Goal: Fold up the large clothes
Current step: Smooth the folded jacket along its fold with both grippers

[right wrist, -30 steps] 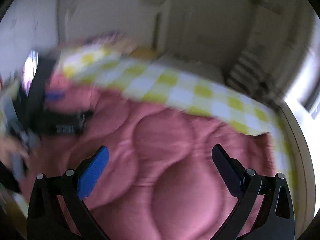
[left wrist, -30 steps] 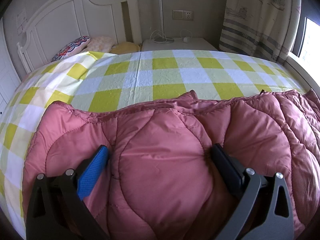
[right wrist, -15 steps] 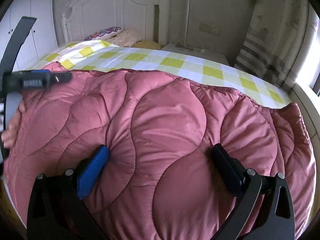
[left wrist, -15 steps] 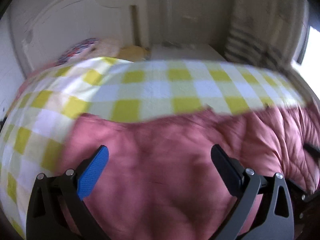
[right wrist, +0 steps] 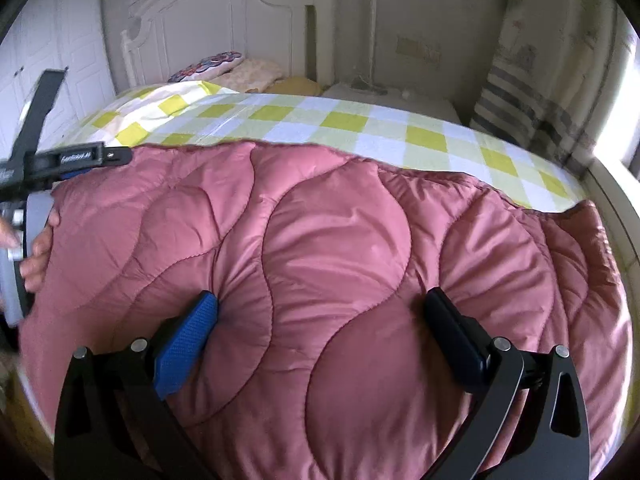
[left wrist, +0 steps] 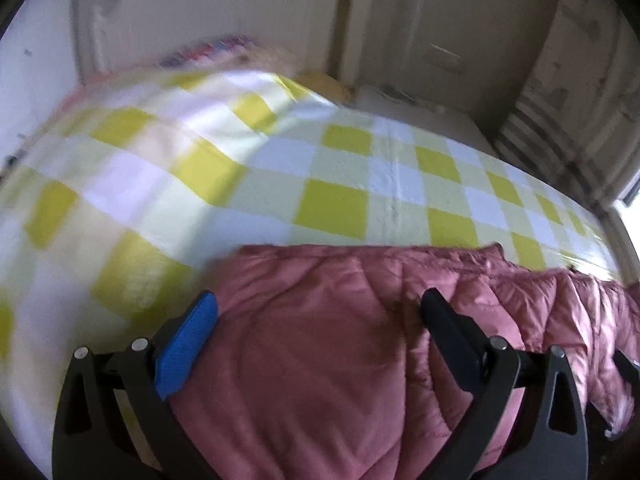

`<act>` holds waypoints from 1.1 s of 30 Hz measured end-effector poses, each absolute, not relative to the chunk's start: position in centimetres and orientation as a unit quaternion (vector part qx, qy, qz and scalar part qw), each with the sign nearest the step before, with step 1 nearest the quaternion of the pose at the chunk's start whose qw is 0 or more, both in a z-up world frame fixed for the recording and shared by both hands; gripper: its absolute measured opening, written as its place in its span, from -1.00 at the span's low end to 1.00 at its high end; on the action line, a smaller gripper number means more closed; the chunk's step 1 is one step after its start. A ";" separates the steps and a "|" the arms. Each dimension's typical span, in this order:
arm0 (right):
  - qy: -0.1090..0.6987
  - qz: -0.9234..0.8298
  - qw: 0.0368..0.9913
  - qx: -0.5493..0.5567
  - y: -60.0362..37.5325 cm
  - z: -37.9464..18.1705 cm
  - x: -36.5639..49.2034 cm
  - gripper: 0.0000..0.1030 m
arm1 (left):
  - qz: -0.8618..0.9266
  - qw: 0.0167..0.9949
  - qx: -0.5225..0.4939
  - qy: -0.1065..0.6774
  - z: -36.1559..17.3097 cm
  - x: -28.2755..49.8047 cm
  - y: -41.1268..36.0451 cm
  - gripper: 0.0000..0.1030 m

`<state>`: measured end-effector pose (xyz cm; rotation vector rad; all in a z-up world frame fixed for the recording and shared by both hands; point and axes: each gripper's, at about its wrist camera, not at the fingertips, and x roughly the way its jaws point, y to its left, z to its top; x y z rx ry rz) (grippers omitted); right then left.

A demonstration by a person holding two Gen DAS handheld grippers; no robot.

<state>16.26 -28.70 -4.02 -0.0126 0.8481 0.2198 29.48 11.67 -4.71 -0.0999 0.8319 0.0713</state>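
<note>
My left wrist view is smeared by motion: the checked bedspread streaks at its left edge, and the headboard and pillows are a soft blur. My right wrist view is sharper, the quilting on the pink coat crisp. Daylight enters at the right edge, by the striped curtain, blowing out to white there. The room is otherwise dim and muted. Both fisheyes bow the bed and darken the corners.

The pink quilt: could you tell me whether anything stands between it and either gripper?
Nothing visible does: the right gripper and left gripper each have open jaws directly against the quilt.
</note>
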 end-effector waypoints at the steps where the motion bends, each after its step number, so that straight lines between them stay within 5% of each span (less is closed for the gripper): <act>1: 0.395 0.115 0.911 0.015 -29.2 -2.9 15.4 0.91 | 0.033 0.925 -0.035 0.377 -3.4 28.3 11.0 0.96; 7: 0.370 0.094 0.924 -0.027 -28.8 -1.7 12.0 0.91 | -0.081 0.947 0.036 0.309 0.6 21.6 4.9 0.96; 13: 0.379 0.093 0.920 -0.045 -28.5 -5.8 11.9 0.91 | -0.084 0.920 0.131 0.360 -6.2 21.5 -1.2 0.96; 21: 0.400 0.082 0.912 -0.027 -30.2 -4.3 11.7 0.91 | -0.099 0.915 0.074 0.383 -5.4 21.6 1.0 0.96; 33: 0.407 -0.029 0.911 0.055 -40.5 -5.3 10.1 0.91 | -0.004 0.913 -0.084 0.399 -6.2 20.9 15.5 0.96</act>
